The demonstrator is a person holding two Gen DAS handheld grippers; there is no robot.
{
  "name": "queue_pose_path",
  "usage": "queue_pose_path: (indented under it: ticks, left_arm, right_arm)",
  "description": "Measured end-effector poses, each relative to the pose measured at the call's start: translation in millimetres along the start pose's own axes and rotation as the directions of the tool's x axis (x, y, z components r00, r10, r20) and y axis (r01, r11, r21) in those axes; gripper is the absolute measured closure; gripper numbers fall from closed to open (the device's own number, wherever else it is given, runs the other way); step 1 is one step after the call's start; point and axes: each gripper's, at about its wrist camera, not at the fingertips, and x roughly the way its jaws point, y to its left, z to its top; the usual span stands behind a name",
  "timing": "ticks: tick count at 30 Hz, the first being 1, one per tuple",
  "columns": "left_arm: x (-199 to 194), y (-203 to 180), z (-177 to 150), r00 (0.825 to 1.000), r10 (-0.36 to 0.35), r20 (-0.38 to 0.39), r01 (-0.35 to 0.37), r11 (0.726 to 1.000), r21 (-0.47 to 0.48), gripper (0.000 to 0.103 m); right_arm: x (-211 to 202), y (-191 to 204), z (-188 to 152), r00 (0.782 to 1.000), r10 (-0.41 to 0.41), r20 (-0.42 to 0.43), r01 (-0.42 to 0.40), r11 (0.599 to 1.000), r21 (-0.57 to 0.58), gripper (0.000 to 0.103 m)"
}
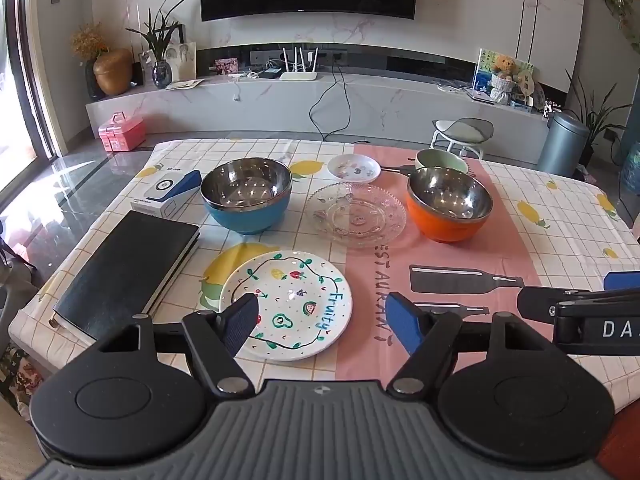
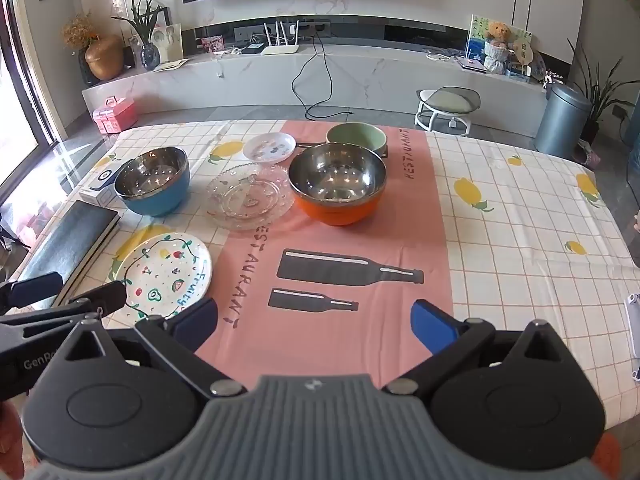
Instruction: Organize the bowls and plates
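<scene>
Both the left gripper (image 1: pixel 324 316) and the right gripper (image 2: pixel 314 322) are held spread wide, grasping nothing. The fruit plate (image 1: pixel 288 304) is seen at lower centre, the bowls and glass plate (image 1: pixel 356 214) mid-frame; bare tablecloth (image 2: pixel 520 216) is left at right.

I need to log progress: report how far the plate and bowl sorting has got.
Done: nothing yet. The blue bowl, orange bowl, green bowl, glass plate, small plate and fruit plate all sit apart, unstacked.
In hand: nothing; the left gripper and right gripper are open and empty.
Left: all the stacking.
</scene>
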Motion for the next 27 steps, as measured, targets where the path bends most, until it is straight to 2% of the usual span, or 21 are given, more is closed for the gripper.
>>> queue_pose_path:
  ticks: [8, 11, 27]
  left_arm:
    - [-0.6, -8.1, 0.1, 1.0, -0.001, -0.006, 0.001, 1.0, -0.006, 0.027]
    - [-3.9, -2.9, -0.3, 1.0, -0.026, -0.012, 0.026, 0.999, -0.026, 0.027]
    - [-0.4, 4.4, -6.0, 0.998, -0.063, -0.021, 0.061, 0.996, -0.063, 0.029]
  right_arm:
    - [-0.9, 1.5, -0.2, 1.0, -0.003, -0.001, 0.003, 1.0, -0.001, 0.002]
    - [-1.0, 0.5, -0.6, 1.0, -0.004, 0.0, 0.004, 1.0, -0.008, 0.002]
    - [-2.9, 4.6, -4.8, 1.0, -0.015, -0.005, 0.015, 1.0, -0.014, 0.002]
